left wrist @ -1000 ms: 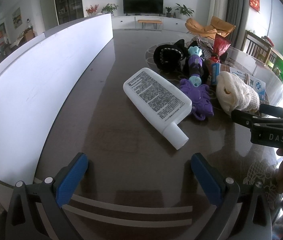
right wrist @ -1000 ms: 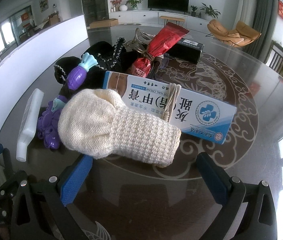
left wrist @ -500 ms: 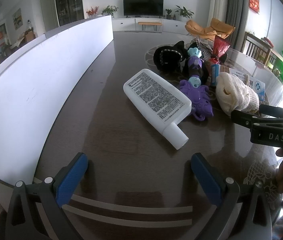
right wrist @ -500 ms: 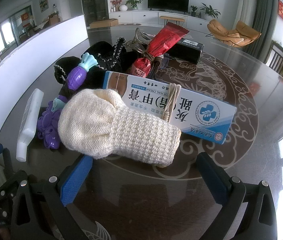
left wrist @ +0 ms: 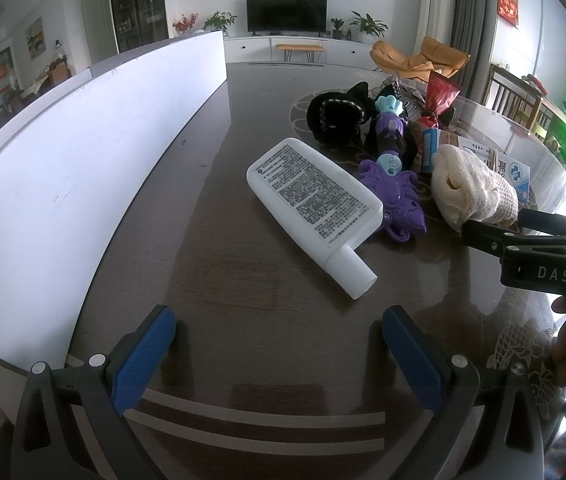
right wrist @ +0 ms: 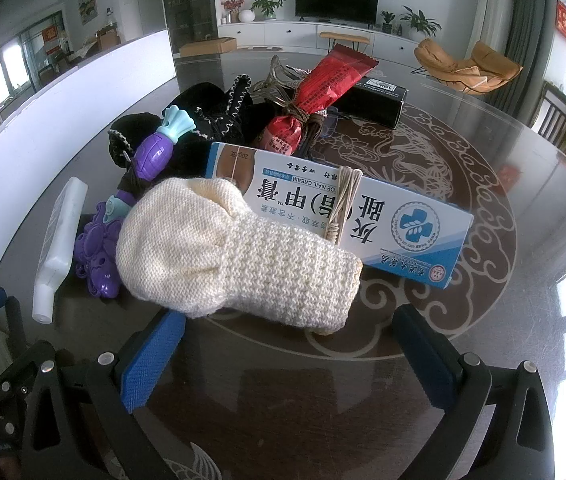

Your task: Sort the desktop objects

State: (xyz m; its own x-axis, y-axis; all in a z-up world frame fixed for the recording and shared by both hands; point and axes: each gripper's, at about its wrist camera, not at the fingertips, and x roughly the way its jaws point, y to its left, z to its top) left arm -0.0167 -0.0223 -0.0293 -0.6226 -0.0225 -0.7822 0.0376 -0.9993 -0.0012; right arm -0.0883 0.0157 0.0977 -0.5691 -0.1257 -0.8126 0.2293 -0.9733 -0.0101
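Nothing moved; both hand-held grippers (left wrist: 279, 346) (right wrist: 291, 342) wide apart, empty.

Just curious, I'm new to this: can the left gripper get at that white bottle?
Probably yes. The left gripper is open, and only bare table lies between it and the white bottle.

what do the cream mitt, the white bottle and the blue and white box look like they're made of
Cream mitt: knitted yarn, matte; stitch rows show clearly. White bottle: apparently plastic, smooth with a slight sheen, text printed on its flat face. Blue and white box: likely printed cardboard, crisp folded edges, a cord tied around it.
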